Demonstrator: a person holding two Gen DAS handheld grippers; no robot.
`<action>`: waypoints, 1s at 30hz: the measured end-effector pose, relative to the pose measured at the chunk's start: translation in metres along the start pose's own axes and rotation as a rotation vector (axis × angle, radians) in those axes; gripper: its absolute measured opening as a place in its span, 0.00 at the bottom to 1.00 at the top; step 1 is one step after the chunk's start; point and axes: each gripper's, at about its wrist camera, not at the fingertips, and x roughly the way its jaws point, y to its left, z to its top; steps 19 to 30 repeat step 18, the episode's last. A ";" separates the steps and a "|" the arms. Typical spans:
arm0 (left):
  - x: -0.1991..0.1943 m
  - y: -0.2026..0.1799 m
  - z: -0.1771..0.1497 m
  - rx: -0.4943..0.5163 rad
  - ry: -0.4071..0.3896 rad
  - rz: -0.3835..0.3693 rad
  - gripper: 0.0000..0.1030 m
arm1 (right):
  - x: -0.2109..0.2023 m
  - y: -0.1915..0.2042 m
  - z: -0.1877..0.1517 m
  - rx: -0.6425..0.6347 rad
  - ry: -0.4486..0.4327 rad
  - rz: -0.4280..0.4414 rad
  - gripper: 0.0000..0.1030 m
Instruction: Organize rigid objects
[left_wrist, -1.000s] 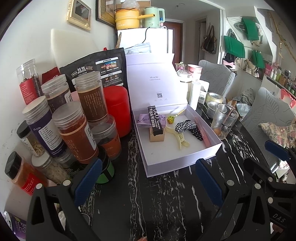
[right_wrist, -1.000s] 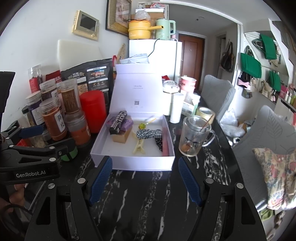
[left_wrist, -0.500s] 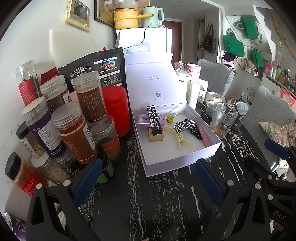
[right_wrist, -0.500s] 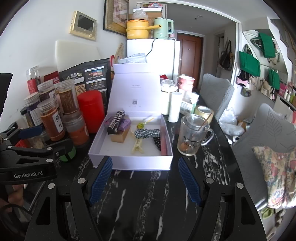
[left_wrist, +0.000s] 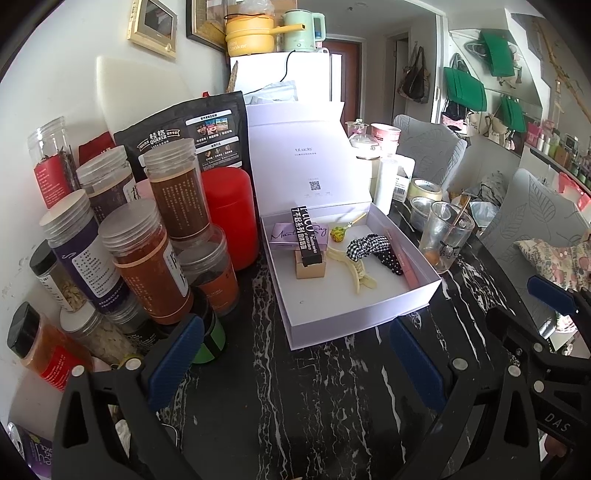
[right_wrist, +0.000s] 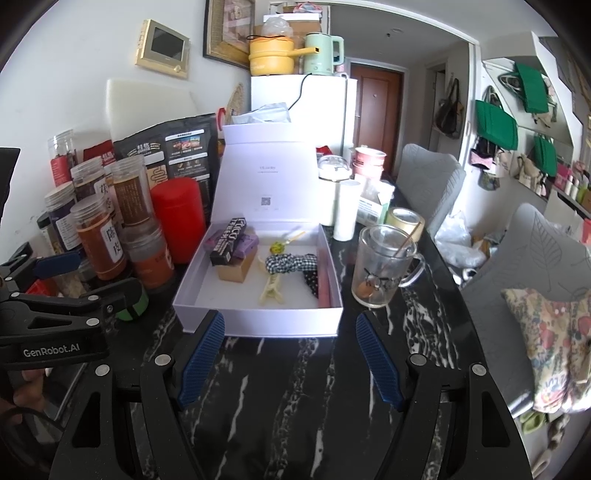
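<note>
An open white box (left_wrist: 369, 314) (right_wrist: 258, 323) with its lid up stands on the black marble table. Inside lie a black stick box (left_wrist: 308, 236) (right_wrist: 228, 242) on a purple box and a tan box, a cream hair claw (left_wrist: 356, 271) (right_wrist: 271, 288), a checked scrunchie (left_wrist: 369, 245) (right_wrist: 288, 262), a lollipop (left_wrist: 338, 233) and a pink stick (left_wrist: 404, 264). My left gripper (left_wrist: 295, 358) is open and empty, in front of the box. My right gripper (right_wrist: 288, 362) is open and empty, just before the box's front wall.
Several spice jars (left_wrist: 144, 258) (right_wrist: 98, 243) and a red canister (left_wrist: 231, 214) (right_wrist: 177, 218) crowd the left. A glass mug (left_wrist: 445, 236) (right_wrist: 380, 273) stands right of the box, tape roll (right_wrist: 404, 221) and cups behind. A grey chair (right_wrist: 546, 266) is at right.
Both views have shifted only slightly; the right gripper has drawn a little nearer to the box. Both grippers stay open and empty.
</note>
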 end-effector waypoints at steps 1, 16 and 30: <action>0.000 0.000 0.000 0.001 0.002 -0.001 0.99 | 0.000 0.000 0.000 0.001 0.002 -0.002 0.73; 0.005 -0.007 -0.003 0.018 0.015 0.001 0.99 | 0.000 -0.007 -0.003 0.023 0.003 -0.016 0.73; 0.007 -0.008 -0.004 0.022 0.021 0.006 0.99 | 0.001 -0.008 -0.005 0.028 0.007 -0.020 0.73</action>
